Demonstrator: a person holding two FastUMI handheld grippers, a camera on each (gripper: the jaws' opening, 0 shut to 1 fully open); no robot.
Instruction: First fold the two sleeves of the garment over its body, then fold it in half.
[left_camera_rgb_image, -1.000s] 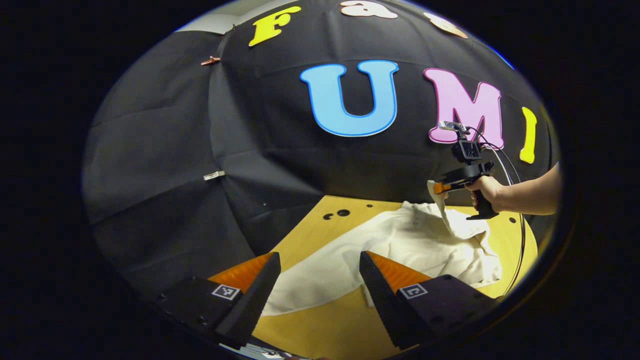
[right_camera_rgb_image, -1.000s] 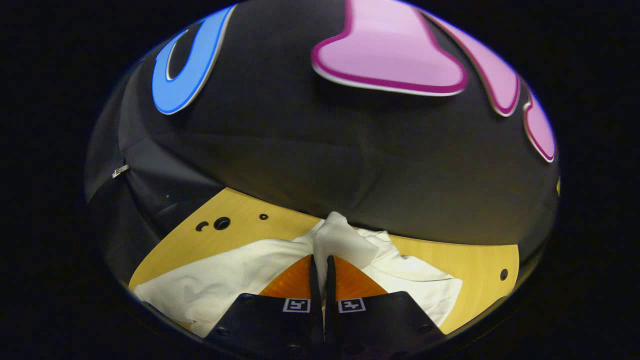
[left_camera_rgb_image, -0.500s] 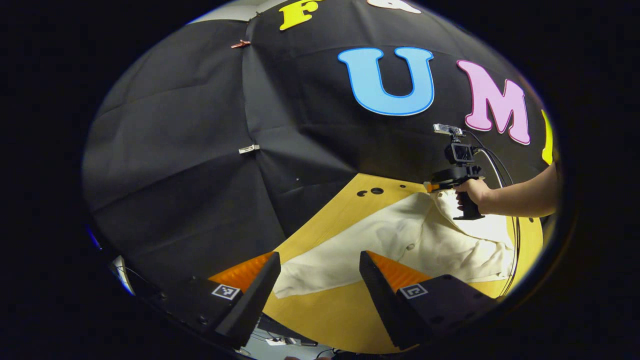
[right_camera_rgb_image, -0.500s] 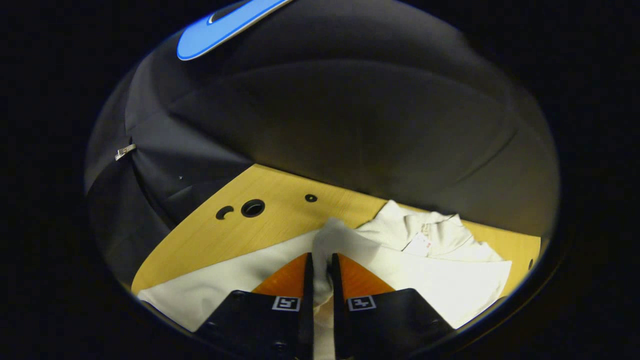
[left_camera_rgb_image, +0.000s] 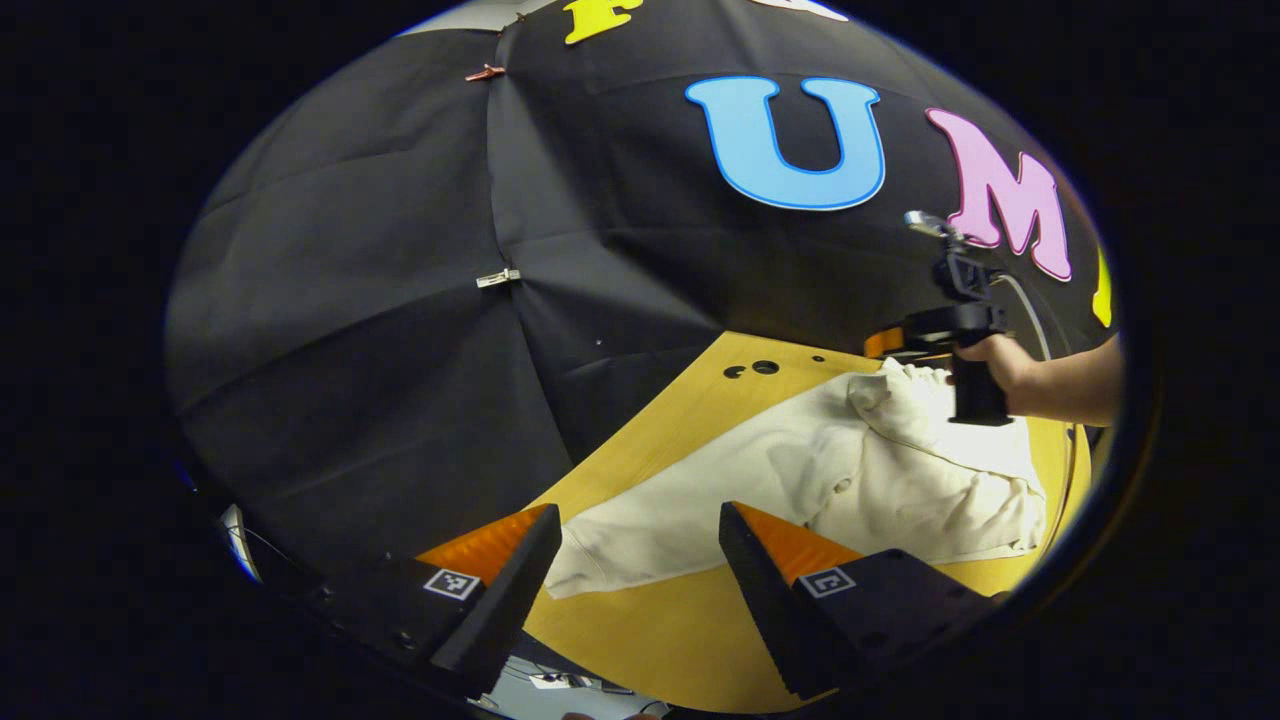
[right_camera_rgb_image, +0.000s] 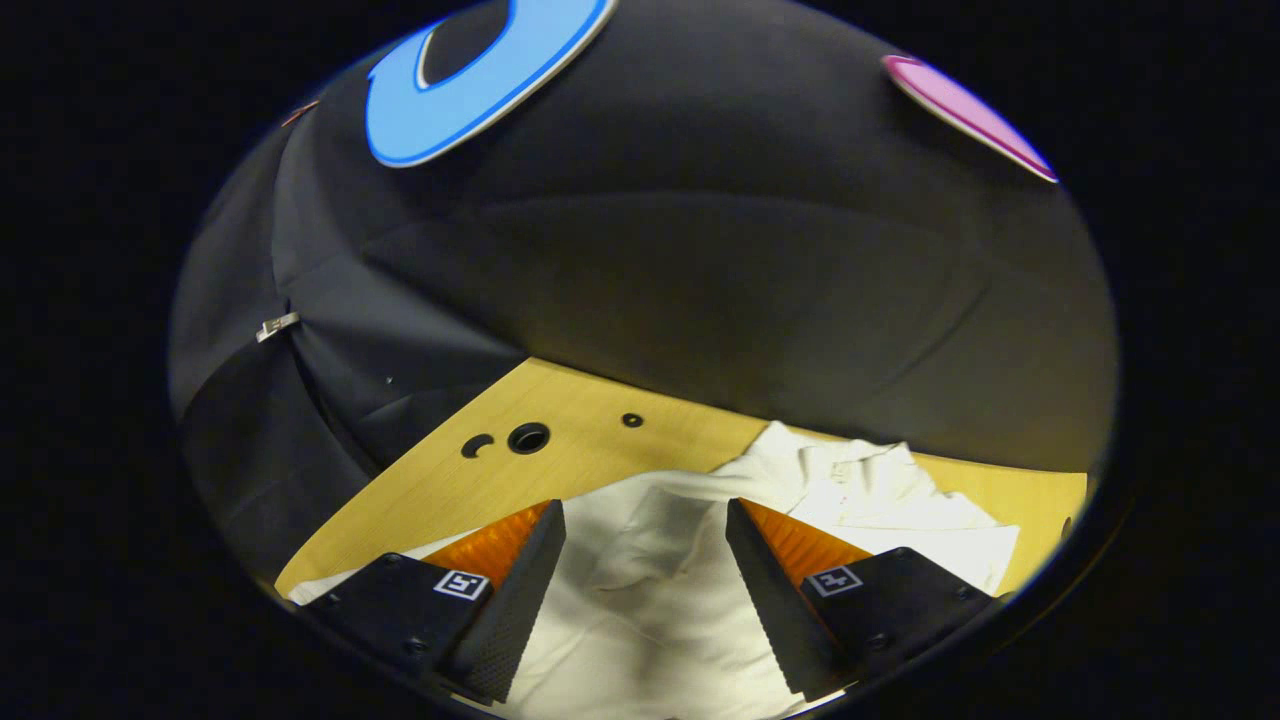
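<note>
A white garment lies spread on the wooden table, one sleeve folded over its body in a rumpled heap. My left gripper hovers open over the garment's near edge, nothing between its fingers. In the left gripper view the right gripper, held by a hand, sits at the far end above the folded sleeve. In the right gripper view my right gripper is open just above the garment, the cloth lying loose under it. The collar shows beyond the fingers.
Black cloth walls close off the table's far and left sides. Small round holes are set in the tabletop near the far corner. A bare strip of table runs past the collar. A cable trails from the right gripper.
The right gripper, shut on the sleeve a moment ago, has opened and let the sleeve drop onto the garment's body. The left gripper has stayed open with a slight shift in view.
</note>
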